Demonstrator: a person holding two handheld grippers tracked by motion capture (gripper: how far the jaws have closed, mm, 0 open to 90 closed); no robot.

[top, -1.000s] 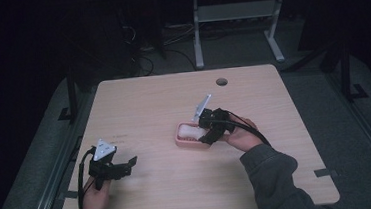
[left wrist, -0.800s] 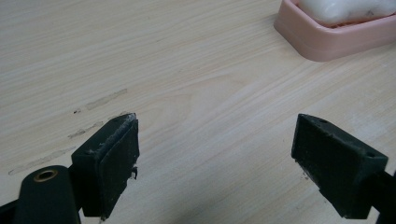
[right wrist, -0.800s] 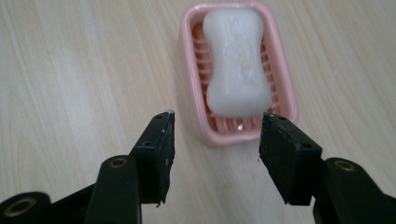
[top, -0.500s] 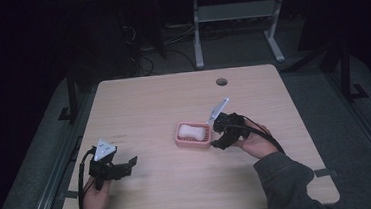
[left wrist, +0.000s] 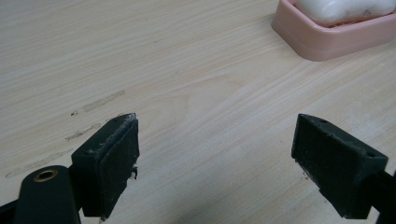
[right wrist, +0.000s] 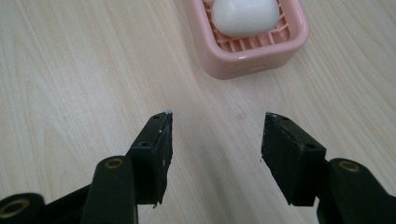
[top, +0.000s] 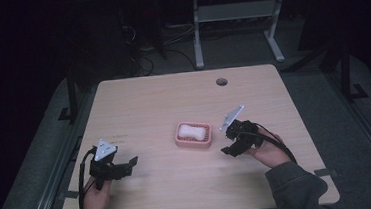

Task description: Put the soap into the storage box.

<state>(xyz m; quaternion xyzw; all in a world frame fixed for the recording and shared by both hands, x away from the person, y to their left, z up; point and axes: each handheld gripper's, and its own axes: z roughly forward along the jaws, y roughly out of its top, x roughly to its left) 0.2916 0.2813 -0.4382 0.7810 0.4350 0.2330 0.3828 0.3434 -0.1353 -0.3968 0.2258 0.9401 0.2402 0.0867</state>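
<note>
Soap: the white soap (top: pixel 191 131) lies inside the pink soap dish (top: pixel 193 142). In my right gripper view I see it resting on the ribs of the dish.

Dish: it sits flat near the middle of the surface (top: pixel 163 101). Nothing touches it.

Right hand-held gripper: my right hand-held gripper (top: pixel 226 144) is just beside the dish, on its right, apart from it. Its jaws are spread wide and hold nothing. In the right gripper view I see bare wood between them.

What changed: a second ago this hand-held gripper was right over the dish and the soap. Half a second ago it was at the dish's right edge. Now it has pulled back and there is a clear gap.

What that means: I think the soap has been let go and the put-down is done. The soap looks settled, not tipped over the rim.

Left hand-held gripper: my left hand-held gripper (top: pixel 128 163) rests near the front left of the surface, well apart from the dish. Its jaws are spread and hold nothing. It has not moved in the last second.

Next: I think I only need to draw my right hand away without bumping the dish.
</note>
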